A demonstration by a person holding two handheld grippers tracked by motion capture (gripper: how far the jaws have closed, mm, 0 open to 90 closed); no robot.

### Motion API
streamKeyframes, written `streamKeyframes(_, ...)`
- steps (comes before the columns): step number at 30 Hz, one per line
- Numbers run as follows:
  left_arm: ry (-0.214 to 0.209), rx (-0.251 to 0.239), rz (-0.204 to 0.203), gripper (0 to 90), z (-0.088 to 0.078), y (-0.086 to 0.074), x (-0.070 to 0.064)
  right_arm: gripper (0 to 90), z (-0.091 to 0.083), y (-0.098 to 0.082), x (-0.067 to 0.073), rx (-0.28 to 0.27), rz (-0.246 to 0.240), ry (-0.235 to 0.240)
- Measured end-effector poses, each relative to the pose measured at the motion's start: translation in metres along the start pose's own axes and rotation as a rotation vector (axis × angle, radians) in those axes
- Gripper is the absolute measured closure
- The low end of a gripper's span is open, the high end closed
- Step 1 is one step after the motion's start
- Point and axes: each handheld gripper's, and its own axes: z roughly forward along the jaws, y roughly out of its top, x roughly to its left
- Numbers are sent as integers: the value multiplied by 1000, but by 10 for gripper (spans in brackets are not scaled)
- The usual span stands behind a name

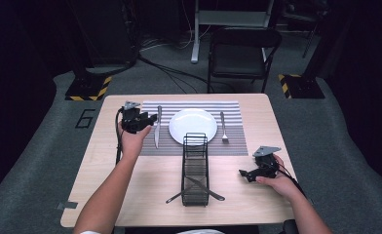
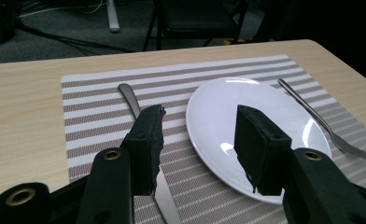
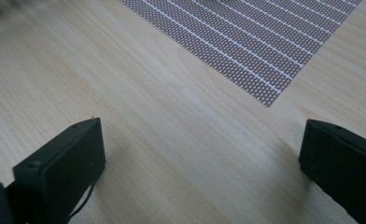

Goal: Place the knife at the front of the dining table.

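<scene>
Black jaws on your left gripper [image 2: 197, 140] stand half apart with nothing between them, above the knife [image 1: 157, 127] that lies on the striped mat [image 1: 238, 146] left of the white plate [image 1: 193, 126]. Lift clear without brushing the handle. Your right gripper [image 3: 202, 154] rests wide and empty over bare table [image 1: 145, 195]. Next, the wire rack [image 1: 195, 170] carries more cutlery; approach it square.

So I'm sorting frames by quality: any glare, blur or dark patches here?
High view: table evenly lit, floor and room behind it dark. Left gripper view: soft glare on the plate, jaws throw shadows on the mat, all fairly sharp. Right gripper view: top-left corner blurred, wood grain and mat weave crisp.
</scene>
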Motion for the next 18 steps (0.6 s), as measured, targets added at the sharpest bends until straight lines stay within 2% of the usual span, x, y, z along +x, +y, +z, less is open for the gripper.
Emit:
streamKeyframes(3, -19, 21, 37, 515, -11, -3, -3, 0, 0, 0, 0, 0, 0, 0)
streamKeyframes(10, -64, 32, 76, 511, -41, -11, -9, 0, 0, 0, 0, 0, 0, 0)
streamKeyframes(14, -66, 34, 86, 495, -51, -20, -9, 0, 0, 0, 0, 1, 4, 0)
streamKeyframes(18, -63, 56, 90, 488, -58, -33, -7, 0, 0, 0, 0, 0, 1, 0)
